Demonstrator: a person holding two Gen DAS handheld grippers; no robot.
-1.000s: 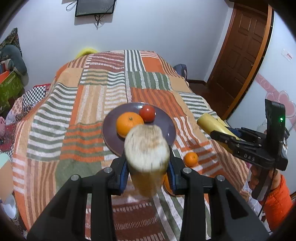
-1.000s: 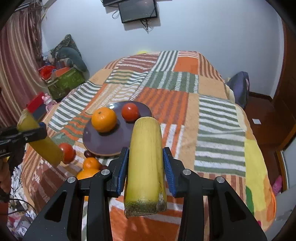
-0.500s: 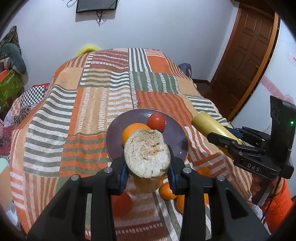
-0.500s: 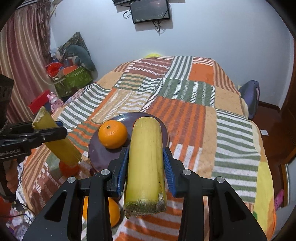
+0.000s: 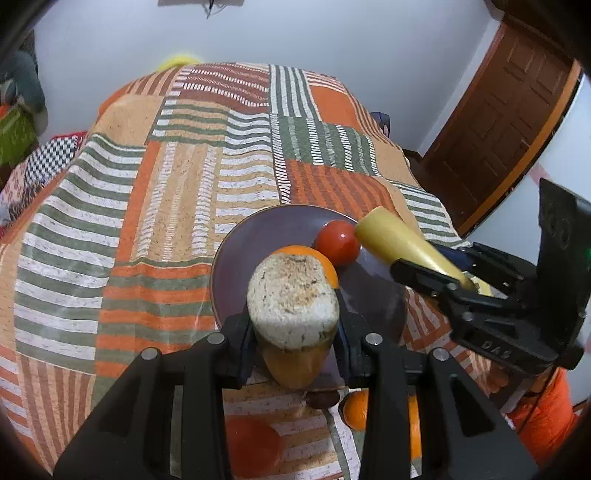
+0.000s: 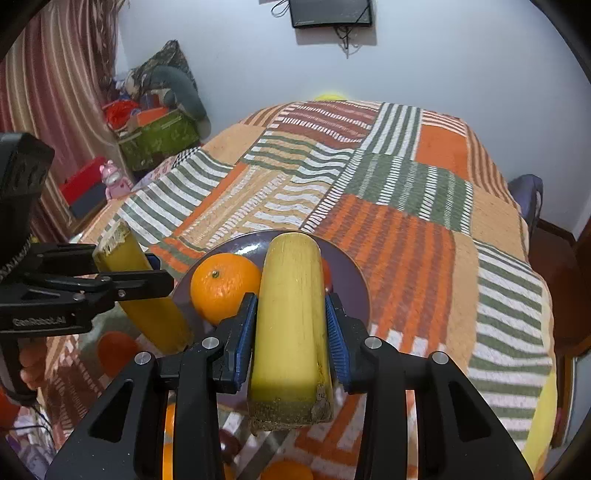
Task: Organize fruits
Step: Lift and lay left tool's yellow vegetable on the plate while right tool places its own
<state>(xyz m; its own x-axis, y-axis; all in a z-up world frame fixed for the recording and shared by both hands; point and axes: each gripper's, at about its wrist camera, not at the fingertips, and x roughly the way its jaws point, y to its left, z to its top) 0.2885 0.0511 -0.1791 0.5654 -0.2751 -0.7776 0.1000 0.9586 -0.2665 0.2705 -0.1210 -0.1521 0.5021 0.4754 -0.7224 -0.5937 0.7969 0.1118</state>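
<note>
A pale blue-grey wall (image 6: 424, 92) backs the room, with a dark flat screen (image 6: 330, 13) mounted high on it and a brown panelled wooden door (image 5: 506, 122) to one side. Below stands a bed under a patchwork blanket of orange, green and white stripes (image 5: 192, 177). Beyond the bed's far corner, a striped maroon curtain (image 6: 55, 81) hangs above a green box heaped with clutter (image 6: 159, 134).

On the blanket rests a round dark purple plate (image 5: 258, 236), the landmark here. A large orange (image 6: 223, 290) and a small red tomato (image 5: 338, 242) lie on it, side by side. Just off the plate's near rim, on the blanket, sit more oranges (image 5: 356, 410) and another red fruit (image 5: 253, 441).

The left tool (image 5: 293, 341) is clamped on a thick yellow stalk piece with a pale cut end (image 5: 291, 295), held over the plate's near edge. The right tool (image 6: 291, 334) is clamped on a similar long yellow stalk piece (image 6: 290, 314), its far end above the plate beside the tomato.
</note>
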